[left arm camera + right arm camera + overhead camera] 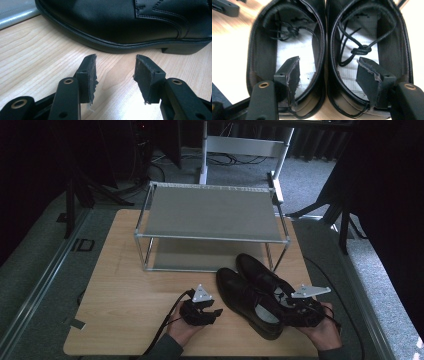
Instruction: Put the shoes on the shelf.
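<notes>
Table [125,290]: two-tier rack [210,227] stands at the far middle, upper shelf over lower shelf. Pair of shoes [255,295] lies on the table just before the rack's right front corner, side by side and touching, toes toward the rack, heels toward the person. Left gripper [216,311] rests near the front edge, just left of the left shoe [125,22], jaws toward its side, apart from it. Right gripper [328,75] sits at the heels, one jaw inside each shoe opening, the two touching inner walls between them. Laces lie inside both shoes.
</notes>
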`<state>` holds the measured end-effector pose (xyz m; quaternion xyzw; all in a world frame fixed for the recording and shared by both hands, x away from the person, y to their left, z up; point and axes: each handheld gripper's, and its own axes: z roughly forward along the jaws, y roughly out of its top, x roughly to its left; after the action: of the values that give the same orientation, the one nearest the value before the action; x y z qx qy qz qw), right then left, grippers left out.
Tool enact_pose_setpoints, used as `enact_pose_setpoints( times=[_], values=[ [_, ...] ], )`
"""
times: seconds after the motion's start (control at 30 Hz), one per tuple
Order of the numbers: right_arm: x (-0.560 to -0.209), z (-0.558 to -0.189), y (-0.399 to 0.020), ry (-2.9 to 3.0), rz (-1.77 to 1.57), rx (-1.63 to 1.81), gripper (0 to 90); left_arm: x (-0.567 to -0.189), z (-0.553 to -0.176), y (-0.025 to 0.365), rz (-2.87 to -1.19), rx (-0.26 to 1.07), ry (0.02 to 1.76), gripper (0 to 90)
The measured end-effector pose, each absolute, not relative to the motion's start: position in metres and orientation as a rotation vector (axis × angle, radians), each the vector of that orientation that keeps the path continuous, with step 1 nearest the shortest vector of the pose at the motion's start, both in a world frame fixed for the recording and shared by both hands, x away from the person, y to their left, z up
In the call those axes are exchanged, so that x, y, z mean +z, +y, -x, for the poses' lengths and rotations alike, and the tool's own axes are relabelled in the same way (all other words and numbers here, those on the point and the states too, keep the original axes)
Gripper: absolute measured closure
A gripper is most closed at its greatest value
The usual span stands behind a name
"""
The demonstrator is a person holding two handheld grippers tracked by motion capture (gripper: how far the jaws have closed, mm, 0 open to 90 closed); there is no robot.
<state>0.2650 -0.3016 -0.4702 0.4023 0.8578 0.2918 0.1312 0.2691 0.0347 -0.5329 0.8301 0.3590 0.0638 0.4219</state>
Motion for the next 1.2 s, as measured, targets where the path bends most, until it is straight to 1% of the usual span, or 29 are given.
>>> enact_pose_setpoints(
  times=[0.13, 0.27, 0.4, 0.47, 0.53, 0.73, 0.8, 0.87, 1.03, 1.1, 1.13, 1.17, 1.2],
  values=[
    [-0.471, -0.268, -0.3, 2.507, -1.163, 0.823, 35.4, -0.534, -0.269, 0.034, -2.082, 0.157, 0.898, 52.4],
    [-0.474, -0.274, -0.299, 2.533, -1.201, 0.803, 37.9, -0.534, -0.269, 0.034, -2.083, 0.157, 0.895, 52.2],
    [-0.478, -0.279, -0.295, 2.571, -1.209, 0.721, 39.2, -0.534, -0.269, 0.034, -2.084, 0.157, 0.895, 52.0],
    [-0.478, -0.281, -0.293, 2.585, -1.232, 0.695, 40.8, -0.534, -0.269, 0.034, -2.085, 0.159, 0.894, 52.0],
    [-0.477, -0.284, -0.291, 2.597, -1.249, 0.649, 44.3, -0.534, -0.269, 0.034, -2.084, 0.159, 0.894, 51.8],
    [-0.476, -0.289, -0.29, 2.62, -1.295, 0.568, 46.5, -0.534, -0.269, 0.034, -2.086, 0.158, 0.892, 51.7],
    [-0.476, -0.29, -0.288, 2.637, -1.306, 0.551, 48.2, -0.534, -0.269, 0.034, -2.085, 0.158, 0.892, 51.6],
    [-0.478, -0.293, -0.285, 2.668, -1.327, 0.508, 52.2, -0.535, -0.269, 0.034, -2.084, 0.156, 0.893, 51.5],
    [-0.48, -0.296, -0.281, 2.688, -1.325, 0.457, 54.4, -0.535, -0.269, 0.033, -2.088, 0.155, 0.89, 51.3],
    [-0.48, -0.298, -0.281, 2.701, -1.328, 0.458, 58.1, -0.535, -0.269, 0.033, -2.089, 0.155, 0.89, 51.3],
    [-0.48, -0.298, -0.281, 2.701, -1.328, 0.458, 58.1, -0.535, -0.269, 0.033, -2.089, 0.155, 0.89, 51.3],
    [-0.48, -0.299, -0.28, 2.715, -1.33, 0.455, 62.2, -0.535, -0.269, 0.033, -2.09, 0.155, 0.89, 51.3],
    [-0.48, -0.299, -0.28, 2.715, -1.33, 0.455, 62.2, -0.535, -0.269, 0.033, -2.089, 0.155, 0.89, 51.3]
  ],
)
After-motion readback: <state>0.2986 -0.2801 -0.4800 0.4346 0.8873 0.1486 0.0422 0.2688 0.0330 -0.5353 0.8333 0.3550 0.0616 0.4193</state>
